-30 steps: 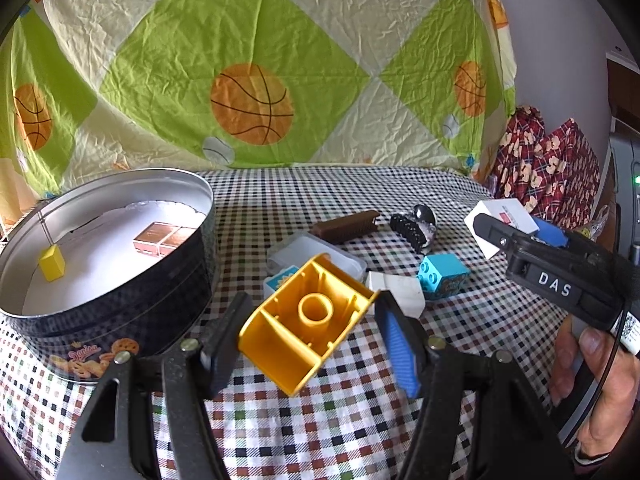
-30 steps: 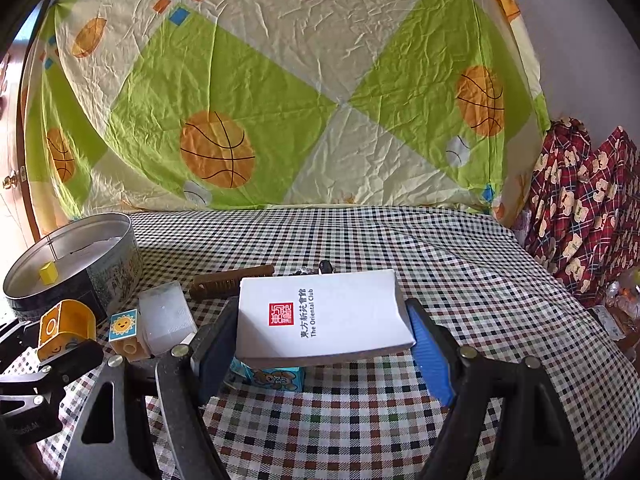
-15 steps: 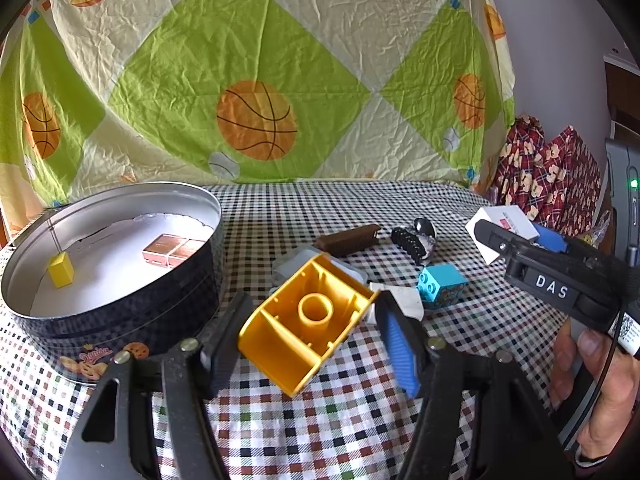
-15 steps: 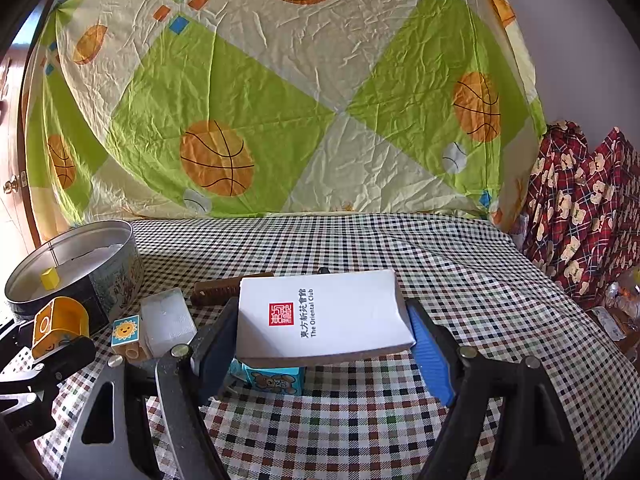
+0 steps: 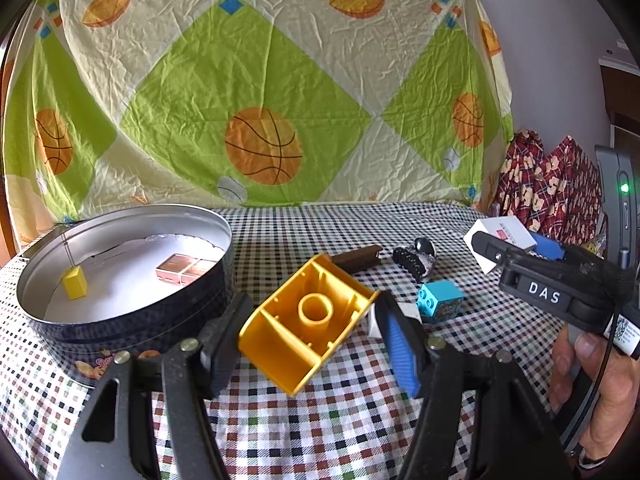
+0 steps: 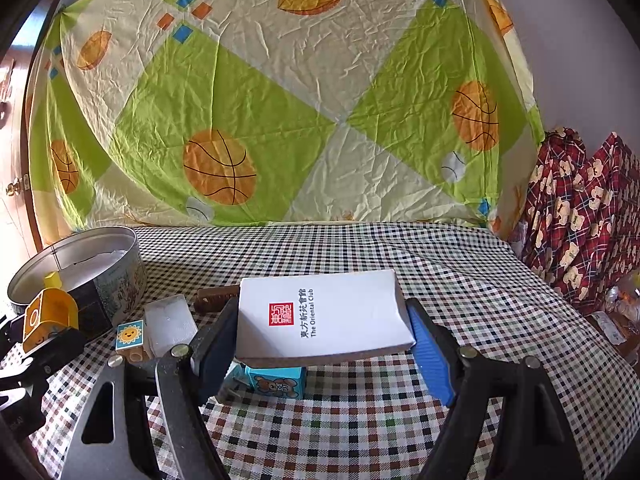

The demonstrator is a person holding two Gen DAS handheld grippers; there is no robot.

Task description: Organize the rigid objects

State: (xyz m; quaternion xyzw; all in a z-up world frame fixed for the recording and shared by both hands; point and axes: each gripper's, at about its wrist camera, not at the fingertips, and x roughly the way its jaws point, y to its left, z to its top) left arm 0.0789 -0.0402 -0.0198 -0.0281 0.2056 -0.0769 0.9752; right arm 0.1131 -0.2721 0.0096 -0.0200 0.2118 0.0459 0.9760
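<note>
**Both grippers loaded above the checked cloth**

On the far left stands the round tin (image 5: pixel 132 312), open at the top. Only the left wrist view looks down into it: a small yellow cube (image 5: pixel 75 283) lies at its left side and a copper-coloured block (image 5: pixel 184 275) nearer the middle, both on the white liner. The right wrist view shows the tin (image 6: pixel 116 284) from the side, with just the top of the cube above the rim.

Just right of the tin, the left gripper (image 5: pixel 312 344) clamps the yellow building block (image 5: pixel 308 320), tilted, hollow underside toward the camera, one finger pressed to each side, clear of the checked tablecloth (image 5: pixel 320 432). From the right wrist view the same block (image 6: pixel 48 316) appears side-on at the left edge.

Beyond it lie a brown bar (image 5: pixel 358 258), a black toothed piece (image 5: pixel 412 264) and a turquoise brick (image 5: pixel 440 302). The right wrist view alone shows a sun-printed cube (image 6: pixel 129 336) and a flat white piece (image 6: pixel 170 324) beside it.

Farther right, the right gripper (image 6: pixel 324 344) is closed on the white box (image 6: pixel 324 316) printed "The Oriental Club", held level across the jaws, above a turquoise bear-printed block (image 6: pixel 276 382) on the cloth. The left wrist view catches this box (image 5: pixel 502 240) only partly, behind the gripper body, with the right hand (image 5: pixel 600 392) below it.
</note>
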